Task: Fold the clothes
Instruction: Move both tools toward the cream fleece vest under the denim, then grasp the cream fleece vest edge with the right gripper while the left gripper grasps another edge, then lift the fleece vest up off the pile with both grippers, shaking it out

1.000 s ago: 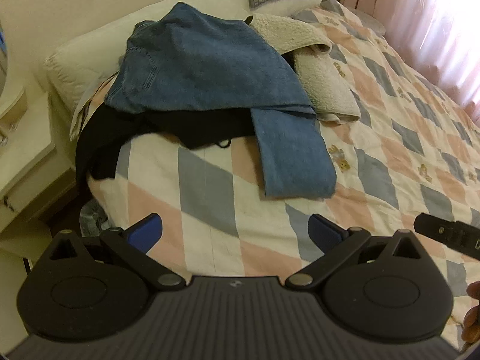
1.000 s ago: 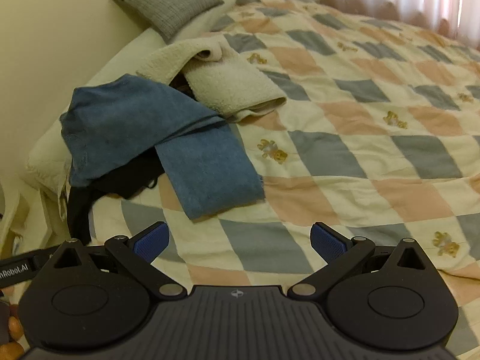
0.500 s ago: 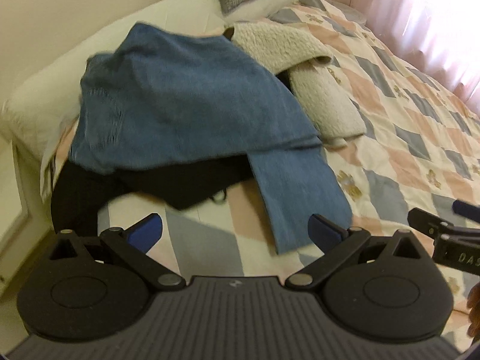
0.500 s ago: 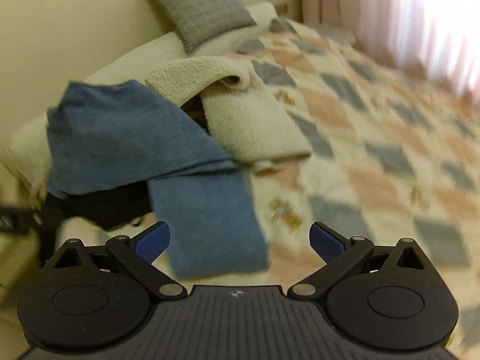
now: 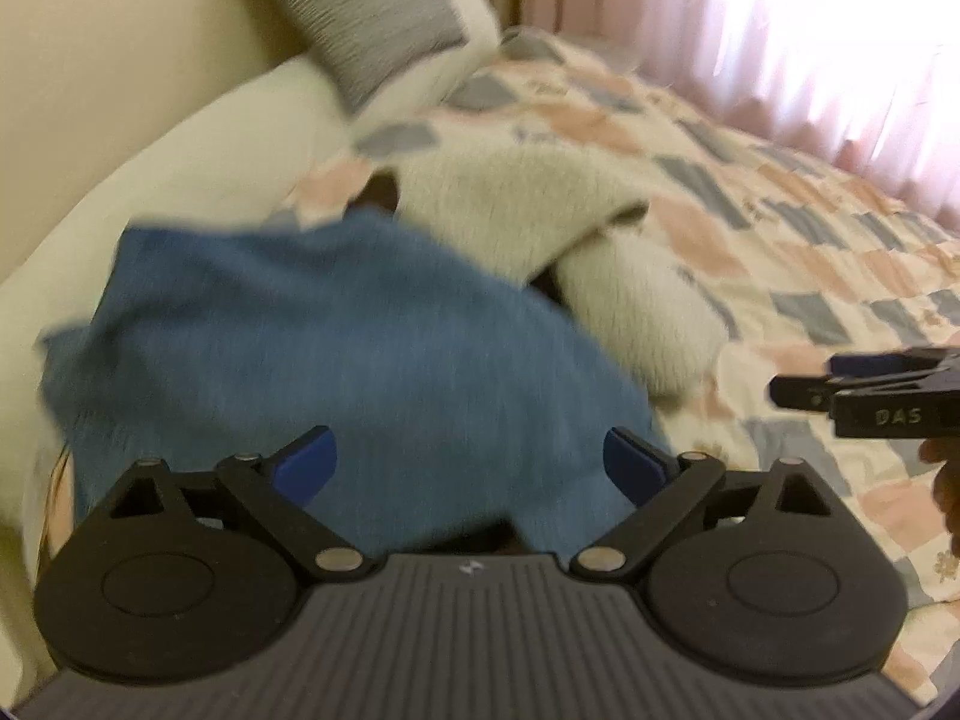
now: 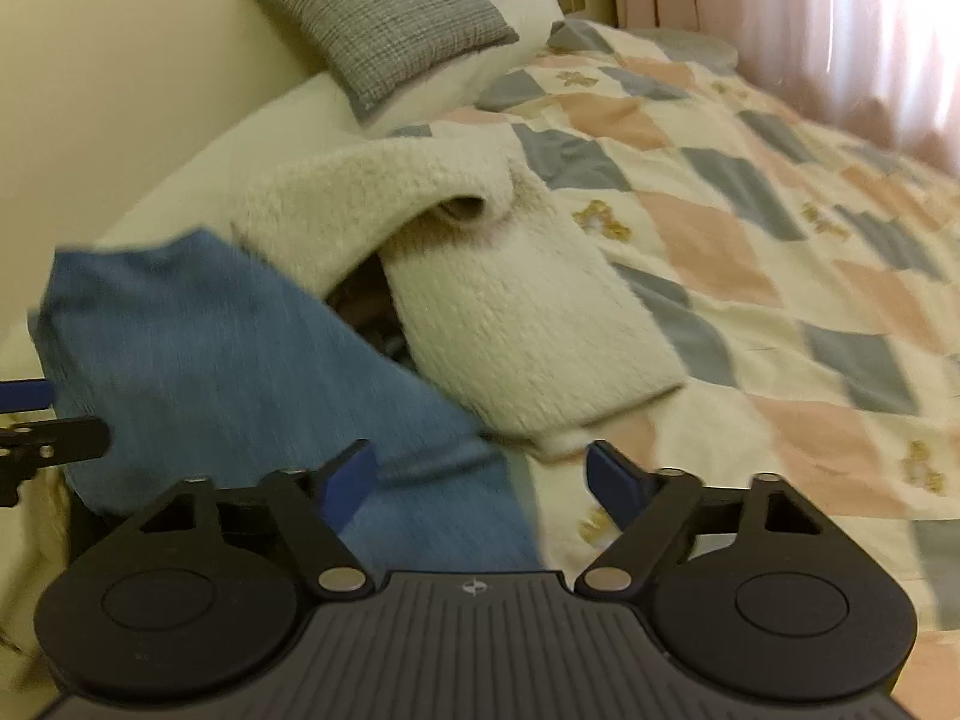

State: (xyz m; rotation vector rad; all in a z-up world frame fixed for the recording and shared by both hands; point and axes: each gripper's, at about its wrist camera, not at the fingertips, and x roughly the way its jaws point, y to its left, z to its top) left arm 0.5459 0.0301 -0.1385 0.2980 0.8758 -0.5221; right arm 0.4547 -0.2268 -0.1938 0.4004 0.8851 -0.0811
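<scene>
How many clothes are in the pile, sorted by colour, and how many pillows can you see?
Blue clothes: 1, the jeans
Cream fluffy clothes: 1, the fleece garment
Dark clothes: 1, the dark garment peeking from under the pile
Grey pillows: 1, the cushion
White pillows: 1, the pillow
Total: 5

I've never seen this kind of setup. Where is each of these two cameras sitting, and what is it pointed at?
Left wrist: mounted on the left claw, looking forward between its open blue fingers over the blue jeans; the right claw and a bit of hand show at the right edge.
Right wrist: mounted on the right claw, fingers open, facing the cream fleece garment; the left claw shows at the left edge.
Both share the jeans, fleece, grey cushion and patchwork quilt.
</scene>
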